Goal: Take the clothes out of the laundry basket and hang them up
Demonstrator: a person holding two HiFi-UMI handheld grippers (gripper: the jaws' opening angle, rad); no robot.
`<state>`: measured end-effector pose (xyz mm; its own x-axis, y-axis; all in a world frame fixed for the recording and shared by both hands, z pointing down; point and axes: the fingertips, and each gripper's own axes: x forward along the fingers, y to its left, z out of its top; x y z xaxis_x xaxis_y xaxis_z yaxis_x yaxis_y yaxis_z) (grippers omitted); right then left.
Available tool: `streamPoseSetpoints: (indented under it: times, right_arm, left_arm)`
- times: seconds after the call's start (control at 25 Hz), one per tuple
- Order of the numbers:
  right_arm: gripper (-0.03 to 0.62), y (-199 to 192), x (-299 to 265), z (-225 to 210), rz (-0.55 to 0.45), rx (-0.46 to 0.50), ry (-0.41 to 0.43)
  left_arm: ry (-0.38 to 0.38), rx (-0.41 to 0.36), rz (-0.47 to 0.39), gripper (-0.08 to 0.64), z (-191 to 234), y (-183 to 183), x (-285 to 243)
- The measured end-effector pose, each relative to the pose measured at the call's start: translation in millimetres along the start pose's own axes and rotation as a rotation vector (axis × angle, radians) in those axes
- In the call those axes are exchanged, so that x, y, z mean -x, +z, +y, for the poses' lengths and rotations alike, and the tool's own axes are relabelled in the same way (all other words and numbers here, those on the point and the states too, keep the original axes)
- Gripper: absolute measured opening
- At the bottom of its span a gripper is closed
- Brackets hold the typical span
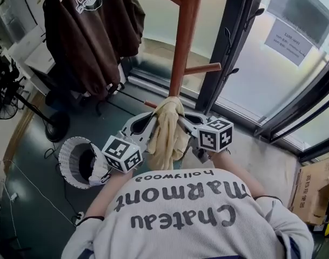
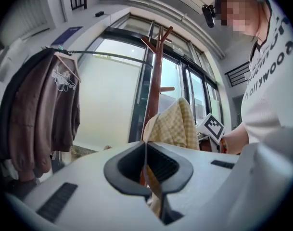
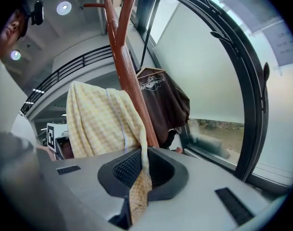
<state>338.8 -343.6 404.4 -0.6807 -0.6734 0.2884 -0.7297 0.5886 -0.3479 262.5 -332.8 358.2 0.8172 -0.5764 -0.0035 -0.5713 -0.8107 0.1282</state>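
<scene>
Yellow-checked cloth [image 1: 167, 127] hangs at the centre of the head view, close against the red-brown post of the wooden coat stand [image 1: 181, 36], and looks draped over one of its low pegs, whose tip shows just left of the cloth's top. Both tongs are on it. The left tongs [image 2: 146, 159] are pressed together with a thin edge of the cloth nipped between them. The right tongs [image 3: 140, 171] pinch another fold of the same cloth, which runs down through their jaws in the right gripper view. In the head view the two marker cubes sit on either side of the cloth, just above the person's pale printed top at the bottom of the frame. At the upper left a brown hooded top [image 1: 94, 31] hangs on a hanger, so at least one garment seems to be up already. The checked cloth appears to be the one in hand: it is out of the basket and at the stand, but since both tongs grip it, it does not yet hang on its own. What is left for it, by my reading, is to settle it on the peg and let go. The white laundry basket [image 1: 68, 161] stands on the dark floor at the lower left, well apart from the stand. Its inside is dark and partly hidden behind the left cube, so I cannot tell whether more clothes wait there.
</scene>
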Motion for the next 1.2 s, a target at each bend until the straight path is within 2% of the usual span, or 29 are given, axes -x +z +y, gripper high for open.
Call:
streamPoseSetpoints:
  times: [0.2, 0.32, 0.44, 0.56, 0.68, 0.92, 1.08, 1.2]
  right_arm:
    - [0.041, -1, 2, 2, 0.054, 0.035, 0.063]
    - [0.041, -2, 3, 2, 0.055, 0.073, 0.072]
    - [0.041, -2, 1, 3, 0.038, 0.087, 0.106]
    - [0.043, -5, 2, 6, 0.03, 0.059, 0.148]
    - [0.043, -6, 5, 10, 0.039, 0.046, 0.177]
    - [0.043, -10, 15, 10, 0.014, 0.127, 0.195]
    - [0.045, -19, 23, 19, -0.004, 0.124, 0.232]
    - [0.099, -38, 30, 21, -0.005, 0.132, 0.23]
  left_arm:
    - [0.124, 0.09, -0.136, 0.021, 2, 19, 23]
    - [0.218, 0.116, -0.202, 0.078, 2, 26, 47]
    - [0.307, 0.103, -0.264, 0.086, -7, 36, 74]
    - [0.437, 0.043, -0.313, 0.043, -22, 48, 105]
    - [0.572, -0.002, -0.33, 0.014, -39, 53, 137]
    - [0.779, 0.025, -0.347, 0.008, -87, 32, 183]
    - [0.898, 0.015, -0.345, 0.008, -130, 12, 216]
    - [0.922, 0.034, -0.332, 0.008, -155, -9, 242]
